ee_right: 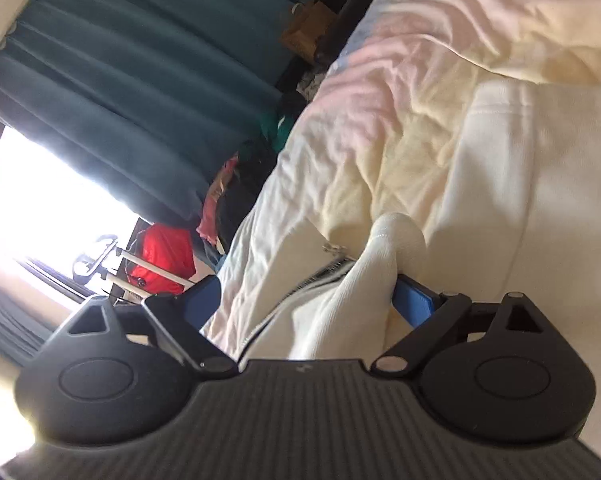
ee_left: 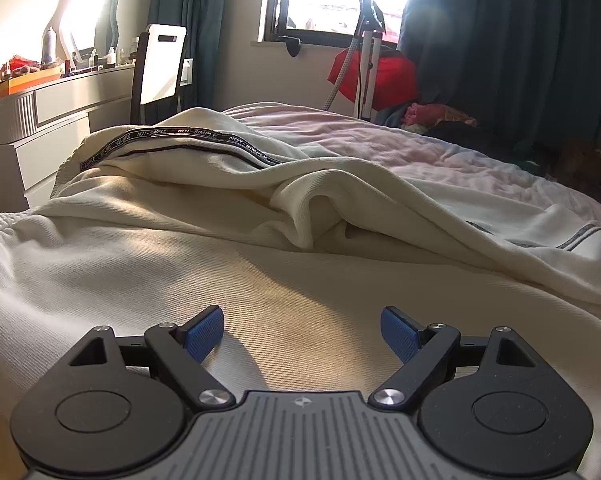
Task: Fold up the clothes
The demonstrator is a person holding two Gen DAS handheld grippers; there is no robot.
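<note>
The left gripper [ee_left: 302, 334] is held wide open just above the cream garment [ee_left: 204, 248], nothing between its pads. The garment is spread across the bed [ee_left: 440, 152], its bunched fold lying beyond that gripper. The right gripper [ee_right: 312, 296] is closed on a raised hem.

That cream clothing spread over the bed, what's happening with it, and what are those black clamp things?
A person is folding clothes with a two-finger tool in each hand. The left gripper hovers open just above the cream ribbed garment lying rumpled on the pink-and-cream bedspread, gripping nothing. The right gripper has a bunched fold of the white fabric between its blue pads; whether it is pinched tight cannot be told. Nothing looks neatly folded yet.
</note>
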